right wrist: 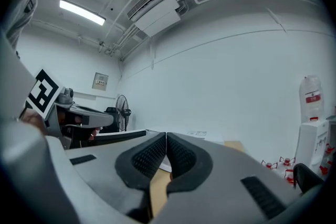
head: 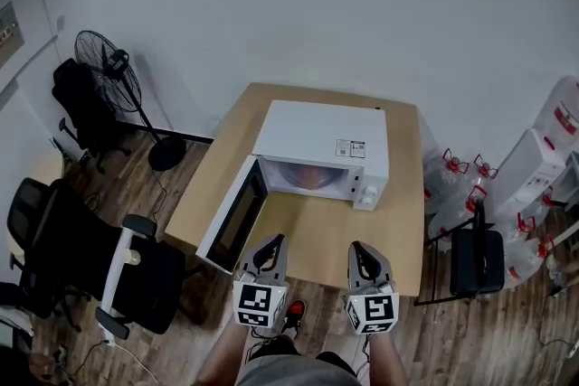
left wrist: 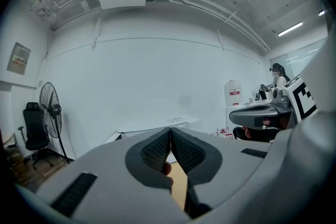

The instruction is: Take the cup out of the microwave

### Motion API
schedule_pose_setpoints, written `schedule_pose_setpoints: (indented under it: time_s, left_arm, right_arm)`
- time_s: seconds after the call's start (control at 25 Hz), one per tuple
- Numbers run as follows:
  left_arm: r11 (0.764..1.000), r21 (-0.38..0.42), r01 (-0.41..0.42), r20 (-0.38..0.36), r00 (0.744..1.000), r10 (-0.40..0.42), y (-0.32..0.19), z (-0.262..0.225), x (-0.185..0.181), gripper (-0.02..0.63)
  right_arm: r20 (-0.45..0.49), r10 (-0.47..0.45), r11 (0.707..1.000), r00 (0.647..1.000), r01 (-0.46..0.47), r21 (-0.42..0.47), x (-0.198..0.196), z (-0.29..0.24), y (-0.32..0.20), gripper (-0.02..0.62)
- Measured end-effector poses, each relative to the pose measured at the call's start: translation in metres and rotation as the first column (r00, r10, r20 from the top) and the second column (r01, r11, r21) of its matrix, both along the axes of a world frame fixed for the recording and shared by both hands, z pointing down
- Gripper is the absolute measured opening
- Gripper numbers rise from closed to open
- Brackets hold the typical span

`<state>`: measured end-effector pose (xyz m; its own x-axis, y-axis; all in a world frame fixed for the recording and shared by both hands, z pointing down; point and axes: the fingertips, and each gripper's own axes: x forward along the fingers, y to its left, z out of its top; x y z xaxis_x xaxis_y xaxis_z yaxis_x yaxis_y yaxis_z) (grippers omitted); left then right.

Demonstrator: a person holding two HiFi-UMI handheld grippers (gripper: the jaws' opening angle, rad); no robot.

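A white microwave (head: 321, 140) stands on a wooden table (head: 403, 221), its door (head: 233, 214) swung open to the left. In the lit cavity a reddish rounded shape shows, which looks like the cup (head: 306, 177). My left gripper (head: 269, 241) and right gripper (head: 362, 249) hover side by side over the table's near edge, in front of the microwave and apart from it. Both point at it. The left gripper (left wrist: 170, 131) has its pads pressed together with nothing held. The right gripper (right wrist: 166, 136) is likewise shut and empty. The microwave's top (left wrist: 152, 128) peeks over the left jaws.
A standing fan (head: 110, 61) and black office chairs (head: 86, 258) are on the floor to the left. Several water bottles (head: 452, 181) and a black chair (head: 477, 259) stand to the right. The white wall lies behind the table.
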<state>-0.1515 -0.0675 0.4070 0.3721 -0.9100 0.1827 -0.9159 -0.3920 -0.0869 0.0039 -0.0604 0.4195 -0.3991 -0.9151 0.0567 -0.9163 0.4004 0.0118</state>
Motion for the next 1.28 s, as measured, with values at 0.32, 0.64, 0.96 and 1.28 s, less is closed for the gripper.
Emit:
schedule_pose_setpoints:
  time_s: [0.32,0.64,0.96,1.28]
  left_arm:
    - [0.998,-0.041,-0.040,0.003,0.999,0.040,-0.077,0.020,-0.017,0.023]
    - [0.992,-0.100,-0.082,-0.009,0.997,0.081,-0.142,0.056,-0.025,0.023]
    - [0.983,-0.151,-0.101,-0.014,0.995,0.100,-0.197,0.096,-0.030,0.023]
    - [0.975,-0.195,-0.104,-0.041,0.994,0.098,-0.229,0.129,-0.033,0.023]
  right_arm:
    - [0.005,0.025,0.999,1.000,-0.025,-0.036,-0.028,0.016,-0.077,0.018]
    - [0.008,0.032,0.996,0.999,-0.032,-0.089,-0.055,0.052,-0.145,0.018]
    - [-0.008,0.038,0.989,0.999,-0.039,-0.141,-0.071,0.092,-0.203,0.018]
    - [-0.028,0.022,0.985,0.999,-0.027,-0.173,-0.081,0.128,-0.244,0.019]
